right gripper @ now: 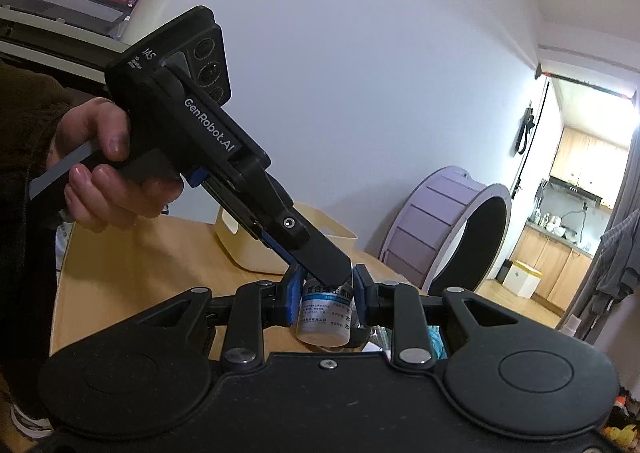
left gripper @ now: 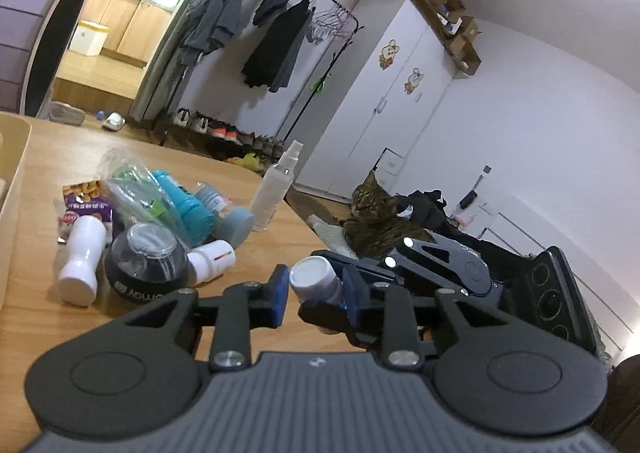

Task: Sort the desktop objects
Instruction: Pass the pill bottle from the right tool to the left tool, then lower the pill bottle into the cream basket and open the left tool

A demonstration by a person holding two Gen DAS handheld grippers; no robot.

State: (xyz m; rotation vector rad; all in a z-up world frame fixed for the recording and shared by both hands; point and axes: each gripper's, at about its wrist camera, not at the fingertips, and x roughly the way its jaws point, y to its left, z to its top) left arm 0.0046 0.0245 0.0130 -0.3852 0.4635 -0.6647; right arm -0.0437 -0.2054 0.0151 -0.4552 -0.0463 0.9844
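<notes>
A small white bottle [left gripper: 314, 279] with a white cap and a blue-printed label [right gripper: 325, 317] hangs above the wooden table [left gripper: 36, 317], caught between both grippers. My right gripper [right gripper: 328, 301] is shut on its body, one blue pad pressing each side. My left gripper [left gripper: 316, 287] sits across the cap end with its blue pads [left gripper: 280, 293] against it. In the right wrist view the left gripper [right gripper: 326, 267] slants down from the upper left, held by a hand [right gripper: 104, 181], with its black finger lying over the bottle's top.
A pile lies on the table to the left: a white roller bottle [left gripper: 82, 257], a black round jar [left gripper: 146, 265], a teal bottle [left gripper: 188, 209], a snack packet [left gripper: 86, 201] and an upright spray bottle [left gripper: 276, 185]. A cream bin [right gripper: 248, 241] stands behind. A cat [left gripper: 372, 221] lies past the table edge.
</notes>
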